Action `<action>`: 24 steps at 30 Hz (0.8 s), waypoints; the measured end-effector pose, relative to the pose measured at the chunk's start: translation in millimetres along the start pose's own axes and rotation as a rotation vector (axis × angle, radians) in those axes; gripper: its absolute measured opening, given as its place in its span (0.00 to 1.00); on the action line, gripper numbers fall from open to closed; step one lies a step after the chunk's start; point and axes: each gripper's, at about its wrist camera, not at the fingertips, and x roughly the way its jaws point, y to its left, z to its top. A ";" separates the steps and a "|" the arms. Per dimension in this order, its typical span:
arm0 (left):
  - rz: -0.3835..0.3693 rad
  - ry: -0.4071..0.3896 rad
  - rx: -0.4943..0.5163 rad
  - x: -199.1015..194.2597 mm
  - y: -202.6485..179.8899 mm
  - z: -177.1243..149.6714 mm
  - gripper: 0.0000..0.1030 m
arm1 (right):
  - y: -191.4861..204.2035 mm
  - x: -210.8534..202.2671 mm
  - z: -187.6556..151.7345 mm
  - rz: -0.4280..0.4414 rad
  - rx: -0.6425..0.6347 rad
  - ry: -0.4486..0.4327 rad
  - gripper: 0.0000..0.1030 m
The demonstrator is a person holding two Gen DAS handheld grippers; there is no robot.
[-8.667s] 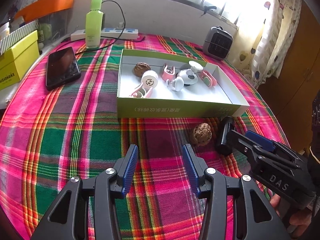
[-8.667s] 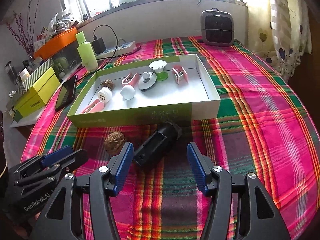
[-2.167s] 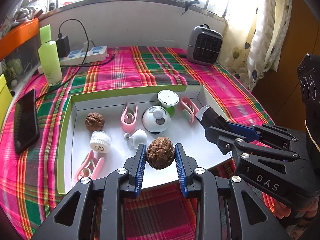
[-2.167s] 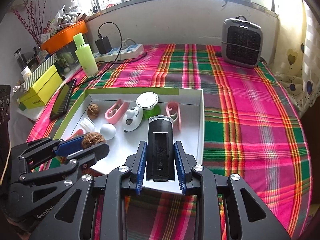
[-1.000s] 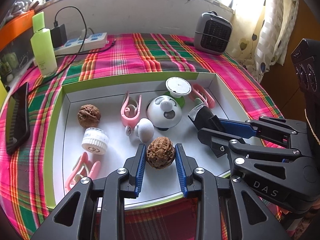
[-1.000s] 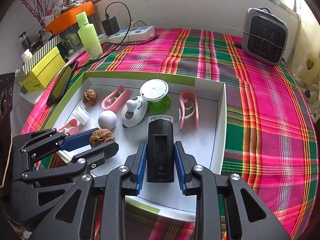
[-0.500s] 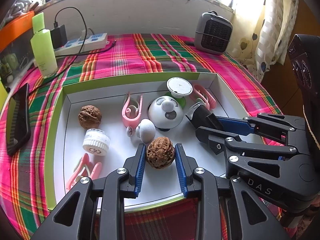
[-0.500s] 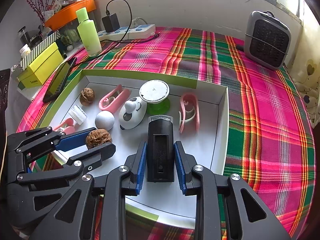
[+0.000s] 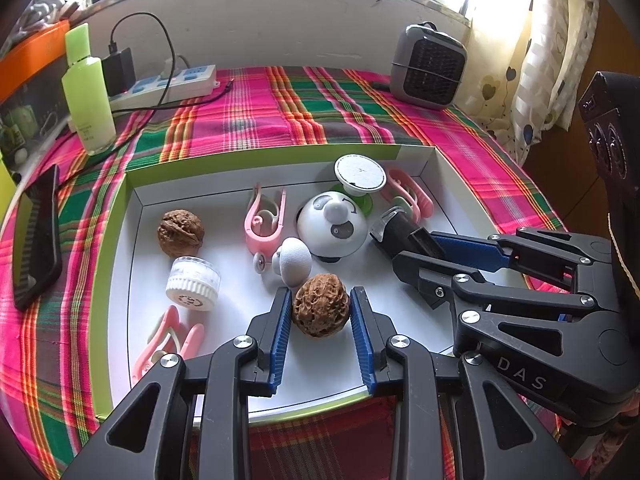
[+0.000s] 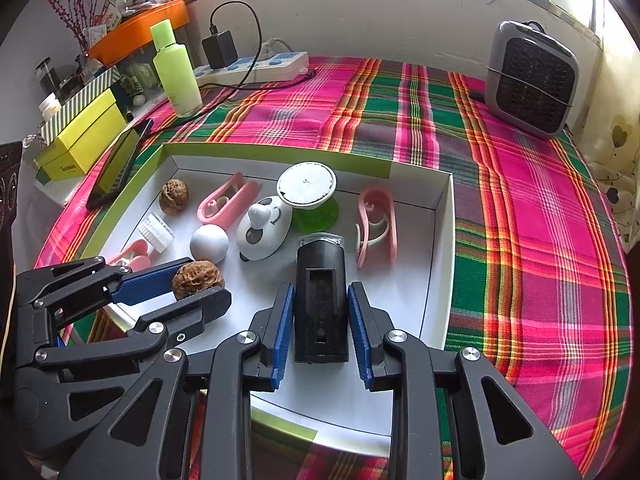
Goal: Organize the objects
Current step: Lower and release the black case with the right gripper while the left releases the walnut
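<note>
A white box with green walls (image 9: 120, 216) (image 10: 442, 216) lies on the plaid cloth. My left gripper (image 9: 320, 320) is shut on a brown walnut (image 9: 319, 310) low over the box's near part; the walnut also shows in the right wrist view (image 10: 198, 274). My right gripper (image 10: 321, 324) is shut on a black cylinder device (image 10: 320, 304), its tip (image 9: 394, 222) over the box floor right of the panda toy (image 9: 332, 224).
In the box lie a second walnut (image 9: 180, 232), pink clips (image 9: 264, 220), a white cap (image 9: 192, 280), a white ball (image 9: 294, 260) and a green-based disc (image 9: 360, 172). Outside stand a green bottle (image 9: 86, 92), a power strip (image 9: 168, 84), a phone (image 9: 36, 232) and a small heater (image 9: 428, 66).
Both grippers, each holding its object, have sunk a little lower and further into the box. The jaws have stayed shut.
</note>
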 end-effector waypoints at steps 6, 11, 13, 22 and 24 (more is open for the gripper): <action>-0.001 0.000 -0.002 -0.1 0.0 -0.2 0.29 | -0.8 -0.7 -0.5 -0.001 0.003 -0.004 0.28; 0.001 0.001 -0.011 -0.3 2.5 -1.3 0.34 | -1.8 -1.6 -1.5 0.002 0.009 -0.006 0.28; -0.001 0.001 -0.014 -0.7 3.5 -1.6 0.36 | -1.7 -2.1 -2.0 0.002 0.013 -0.005 0.28; 0.025 -0.017 0.004 -8.5 1.1 -3.5 0.40 | -2.1 -7.5 -2.5 0.002 0.025 -0.022 0.28; 0.019 -0.017 0.000 -10.6 0.7 -3.4 0.40 | -2.0 -10.2 -2.9 0.001 0.025 -0.029 0.28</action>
